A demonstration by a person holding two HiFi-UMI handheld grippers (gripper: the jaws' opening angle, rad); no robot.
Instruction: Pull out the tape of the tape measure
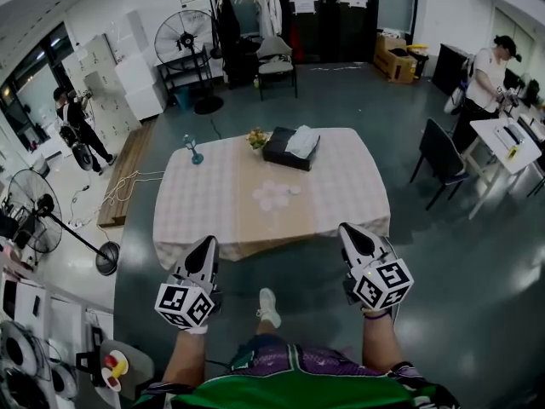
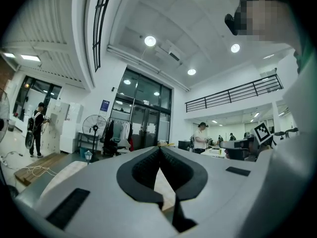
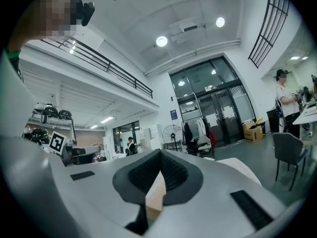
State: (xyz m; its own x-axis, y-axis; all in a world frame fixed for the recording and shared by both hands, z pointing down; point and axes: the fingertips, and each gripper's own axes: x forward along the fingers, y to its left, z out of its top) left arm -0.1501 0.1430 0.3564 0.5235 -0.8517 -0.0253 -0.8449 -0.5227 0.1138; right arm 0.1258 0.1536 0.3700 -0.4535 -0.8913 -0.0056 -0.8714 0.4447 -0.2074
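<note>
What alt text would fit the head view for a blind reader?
A person holds two grey grippers, left tongs and right tongs both shut and empty, short of a table with a pale checked cloth. On it sit a black tissue box, a small flower pot and white round pieces.

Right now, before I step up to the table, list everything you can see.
table: one, checked cloth, centre
tissue box: one, black, table's far side
flower pot: one, yellowish blooms, beside tissue box
teal object: one, table's far left
round items: several, whitish, table middle, too small to identify
standing fan: two, black, back wall and left edge
chair: two, dark, behind table and at right
person: two, far left and far right
left hand-held gripper: one, grey, shut, empty, lower left
right hand-held gripper: one, grey, shut, empty, lower right
</note>
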